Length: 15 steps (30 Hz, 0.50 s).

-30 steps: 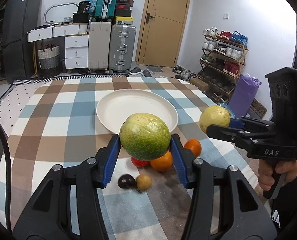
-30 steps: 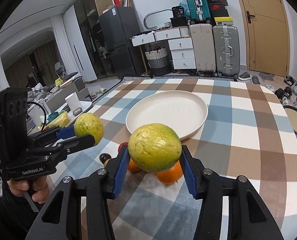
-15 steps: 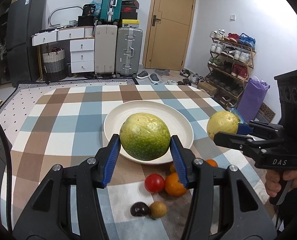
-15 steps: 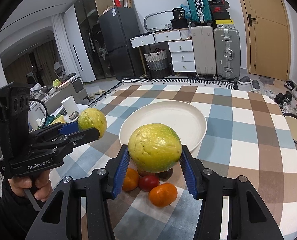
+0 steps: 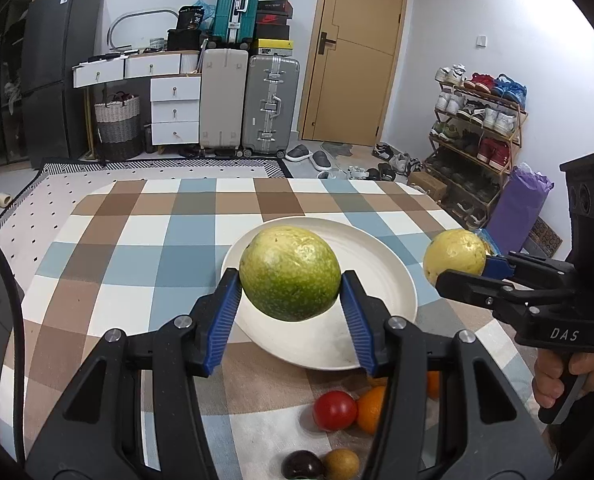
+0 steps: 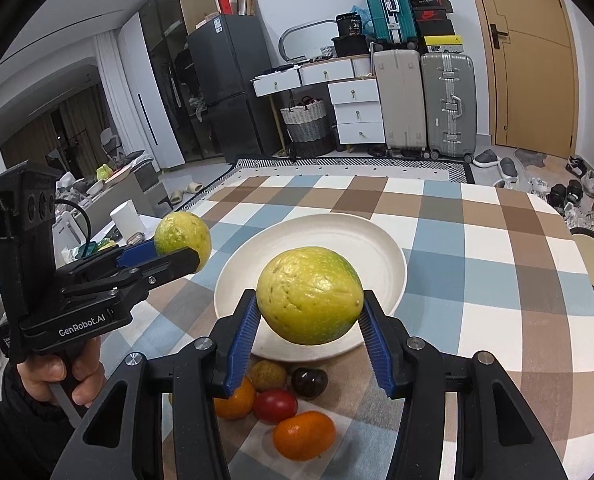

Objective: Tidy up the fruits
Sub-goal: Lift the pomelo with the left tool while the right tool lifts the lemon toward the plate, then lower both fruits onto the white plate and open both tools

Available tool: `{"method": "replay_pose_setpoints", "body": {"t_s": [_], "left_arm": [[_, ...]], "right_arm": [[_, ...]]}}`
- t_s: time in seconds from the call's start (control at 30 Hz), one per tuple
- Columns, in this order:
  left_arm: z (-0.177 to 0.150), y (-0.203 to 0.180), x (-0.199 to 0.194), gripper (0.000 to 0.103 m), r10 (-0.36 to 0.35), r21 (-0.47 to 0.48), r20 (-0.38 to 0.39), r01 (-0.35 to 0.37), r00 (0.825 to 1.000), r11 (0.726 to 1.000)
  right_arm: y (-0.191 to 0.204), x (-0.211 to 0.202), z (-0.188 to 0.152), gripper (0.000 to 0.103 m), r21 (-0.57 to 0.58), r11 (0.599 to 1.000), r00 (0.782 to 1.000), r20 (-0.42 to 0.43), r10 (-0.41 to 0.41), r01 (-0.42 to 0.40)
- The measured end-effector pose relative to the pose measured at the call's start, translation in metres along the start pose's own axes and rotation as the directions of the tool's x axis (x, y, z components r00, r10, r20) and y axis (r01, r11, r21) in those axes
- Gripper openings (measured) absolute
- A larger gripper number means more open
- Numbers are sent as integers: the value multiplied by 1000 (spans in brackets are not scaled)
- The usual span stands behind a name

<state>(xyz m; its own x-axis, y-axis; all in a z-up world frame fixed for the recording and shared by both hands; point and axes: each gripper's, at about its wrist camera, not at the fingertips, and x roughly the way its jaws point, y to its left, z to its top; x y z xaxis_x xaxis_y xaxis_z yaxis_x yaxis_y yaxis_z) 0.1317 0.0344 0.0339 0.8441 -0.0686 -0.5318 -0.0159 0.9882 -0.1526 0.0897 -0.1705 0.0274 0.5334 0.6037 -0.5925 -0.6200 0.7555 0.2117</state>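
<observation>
- Green-yellow fruit (image 5: pixel 290 273) is clamped by the left gripper (image 5: pixel 291 304); released high over the plate (image 5: pixel 389 276), it could roll off.
- Right gripper (image 6: pixel 309 316) pinches the yellower fruit (image 6: pixel 309 295); the two could collide above the plate.

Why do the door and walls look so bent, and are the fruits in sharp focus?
Left wrist view: fisheye lens bows the door and leaves dark corners; the green fruit in the left gripper is sharp. Right wrist view: same curving and corners; the yellow fruit in the right gripper is crisp.
</observation>
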Motion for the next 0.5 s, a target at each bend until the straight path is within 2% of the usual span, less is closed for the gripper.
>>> {"method": "replay_pose_setpoints", "body": {"t_s": [0.27, 0.5], "left_arm": [[2, 3, 21, 48, 21, 19, -22, -20, 1000, 1000], [-9, 4, 34, 48, -2, 25, -52, 4, 999, 1000]], "right_arm": [[-4, 15, -1, 51, 1, 1000, 1000, -11, -3, 3], [-15, 33, -10, 51, 29, 1000, 999, -49, -11, 13]]}}
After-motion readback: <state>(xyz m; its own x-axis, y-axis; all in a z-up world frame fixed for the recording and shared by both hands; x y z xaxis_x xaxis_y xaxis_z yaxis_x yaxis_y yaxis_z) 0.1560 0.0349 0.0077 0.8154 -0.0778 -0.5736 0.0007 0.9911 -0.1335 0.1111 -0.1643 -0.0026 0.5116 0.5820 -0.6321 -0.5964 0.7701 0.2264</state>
